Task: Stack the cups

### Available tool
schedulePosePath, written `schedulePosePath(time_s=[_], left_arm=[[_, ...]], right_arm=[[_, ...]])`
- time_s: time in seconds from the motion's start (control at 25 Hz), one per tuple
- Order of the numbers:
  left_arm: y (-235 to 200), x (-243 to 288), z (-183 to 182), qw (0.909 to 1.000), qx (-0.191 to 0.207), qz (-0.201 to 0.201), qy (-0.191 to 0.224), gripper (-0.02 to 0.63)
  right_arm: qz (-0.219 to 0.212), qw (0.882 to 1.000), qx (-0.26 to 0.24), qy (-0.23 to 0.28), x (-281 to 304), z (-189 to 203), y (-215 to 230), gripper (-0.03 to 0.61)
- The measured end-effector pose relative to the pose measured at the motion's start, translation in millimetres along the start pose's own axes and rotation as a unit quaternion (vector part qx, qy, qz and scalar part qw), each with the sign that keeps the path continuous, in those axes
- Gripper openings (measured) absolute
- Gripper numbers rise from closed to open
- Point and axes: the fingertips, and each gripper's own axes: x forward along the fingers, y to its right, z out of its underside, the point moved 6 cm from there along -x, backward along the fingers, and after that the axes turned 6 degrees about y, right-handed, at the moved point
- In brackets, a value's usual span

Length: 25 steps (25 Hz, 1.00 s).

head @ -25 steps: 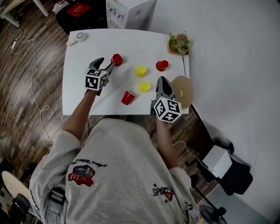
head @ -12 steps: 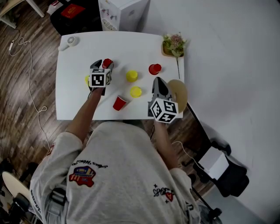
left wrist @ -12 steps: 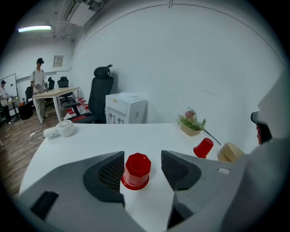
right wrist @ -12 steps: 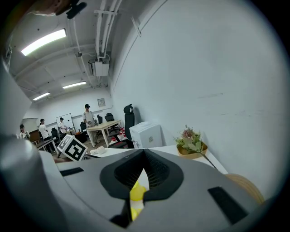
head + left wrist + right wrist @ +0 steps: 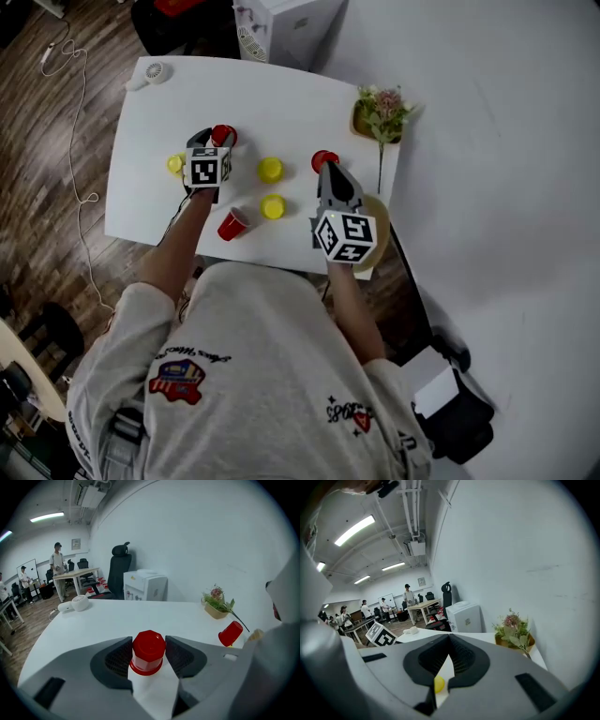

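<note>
A red plastic cup (image 5: 148, 651) is standing upside down on the left part of the white rectangular table (image 5: 281, 103), right between the jaws of the left gripper (image 5: 148, 641). Those jaws are sitting apart, one on each side of the cup and just beside its walls. They have just been closing in on it, but no pad is visibly pressing.

Near it, a small yellow plastic cup (image 5: 175, 164) is sitting just left of that gripper. A second yellow cup (image 5: 271, 170) and a third yellow cup (image 5: 273, 206) are sitting toward the table's middle. A second red cup (image 5: 233, 224) is lying on its side near the front edge. A third red cup (image 5: 324, 160) is sitting just ahead of the right gripper (image 5: 449, 641), whose jaws are meeting at the tips with nothing between them.

Further out, a tan pot of flowers (image 5: 380, 111) is occupying the far right corner and a small white fan (image 5: 150, 73) the far left. A round tan disc (image 5: 380, 220) is lying partly under the right gripper.
</note>
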Motion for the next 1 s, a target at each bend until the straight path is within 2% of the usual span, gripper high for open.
schedulePosePath(time_s=[0.12, 0.24, 0.4, 0.6, 0.76, 1.0], left_arm=[[5, -13, -5, 0.9997, -0.004, -0.002, 0.024, 0.216], [12, -32, -5, 0.9993, -0.003, -0.002, 0.037, 0.216], [15, -61, 2, 0.9985, 0.022, 0.000, 0.049, 0.216], [12, -87, 21, 0.9976, 0.038, 0.004, 0.057, 0.216], [7, -95, 41, 0.9971, 0.060, 0.003, 0.047, 0.216], [-8, -89, 52, 0.9983, 0.051, 0.003, 0.027, 0.216]], right_arm=[[-0.041, 0.999, -0.010, -0.010, 11, -1, 0, -0.003], [-0.060, 0.998, -0.019, -0.011, 13, 0, -2, -0.003], [-0.065, 0.998, -0.004, -0.014, 6, 17, -15, -0.002], [-0.076, 0.997, -0.014, -0.017, -23, 34, -40, 0.000], [-0.065, 0.998, -0.014, -0.023, -46, 43, -38, 0.000], [-0.054, 0.998, -0.018, -0.025, -53, 42, -33, 0.000]])
